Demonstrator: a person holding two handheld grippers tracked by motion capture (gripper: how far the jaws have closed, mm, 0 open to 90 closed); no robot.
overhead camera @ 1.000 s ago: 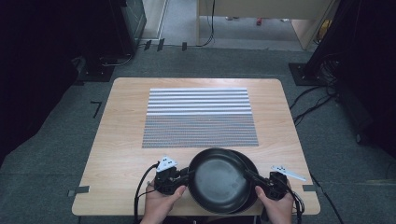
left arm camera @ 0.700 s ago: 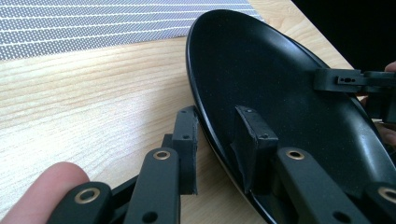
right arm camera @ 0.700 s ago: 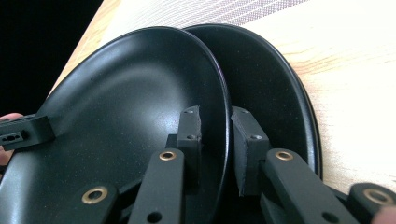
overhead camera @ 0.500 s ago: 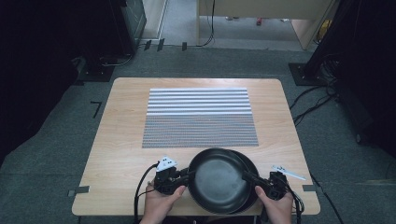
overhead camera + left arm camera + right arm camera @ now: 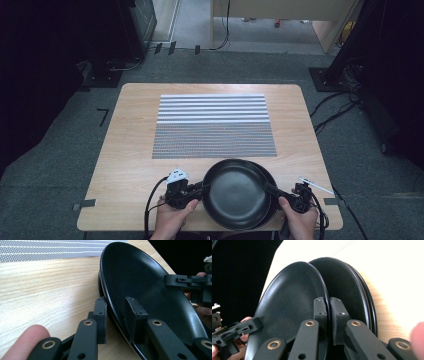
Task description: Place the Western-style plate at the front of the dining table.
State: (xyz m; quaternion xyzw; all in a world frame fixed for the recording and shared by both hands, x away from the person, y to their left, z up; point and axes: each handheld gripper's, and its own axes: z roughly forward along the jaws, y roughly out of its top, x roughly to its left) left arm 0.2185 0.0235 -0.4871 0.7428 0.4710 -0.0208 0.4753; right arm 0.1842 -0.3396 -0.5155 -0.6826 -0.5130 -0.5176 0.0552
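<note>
The top black plate sits at the near edge of the counter, nested on a second black plate whose rim peeks out on the right side, and in the right gripper view the upper plate is tilted up off the lower one, a wedge of gap between them. The left tongs are pinching the upper plate's left rim: in the left gripper view one pad lies inside the dish and the other hugs the outside of the edge. Across the dish, the right tongs have just been closing, and now their pads are pressed onto the upper plate's right rim, seen squeezed nearly together on that thin edge in the right gripper view. The left hand and the right hand come in from the bottom of the high view, cables trailing beside them. Just beyond the plates lies a grey and white striped mat, spread flat in the middle of the wooden counter, near the plates but apart from them. Around the counter is grey carpet floor.
</note>
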